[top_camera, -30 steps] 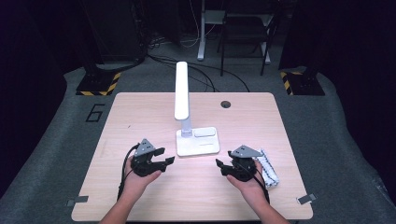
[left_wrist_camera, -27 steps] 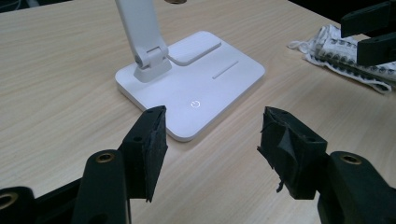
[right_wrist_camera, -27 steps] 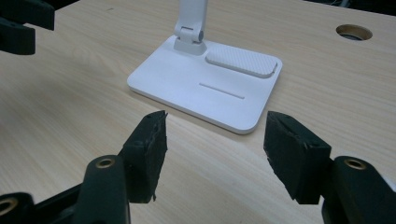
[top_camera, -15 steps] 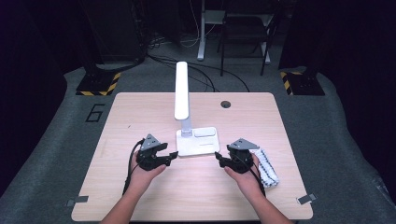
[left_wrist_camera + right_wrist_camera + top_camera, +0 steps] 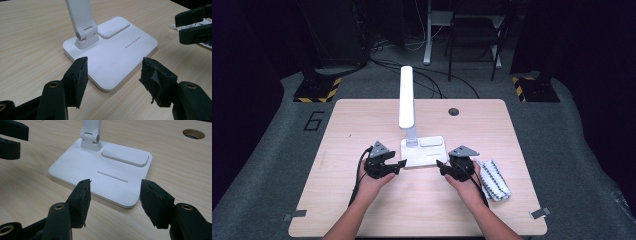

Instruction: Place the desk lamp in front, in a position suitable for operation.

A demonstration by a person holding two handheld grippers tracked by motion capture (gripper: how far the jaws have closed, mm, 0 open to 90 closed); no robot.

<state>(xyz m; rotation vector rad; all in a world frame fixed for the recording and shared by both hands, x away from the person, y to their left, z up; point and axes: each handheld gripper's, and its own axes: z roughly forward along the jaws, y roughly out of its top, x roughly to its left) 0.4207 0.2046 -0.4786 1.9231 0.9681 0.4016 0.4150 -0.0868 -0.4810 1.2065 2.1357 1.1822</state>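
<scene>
I have the left claw [image 5: 401,163] at the left edge of the white lamp base [image 5: 427,154] and the right claw [image 5: 440,166] at its near right corner. Both claws are spread, with nothing between the jaws; the left one has just been opening, the right one closing a little. The lamp [image 5: 406,98] stands near the middle of the tabletop [image 5: 337,130], its arm upright. A striped cloth [image 5: 494,179] lies just beside my right hand [image 5: 468,182], toward the right edge of the tabletop.
</scene>
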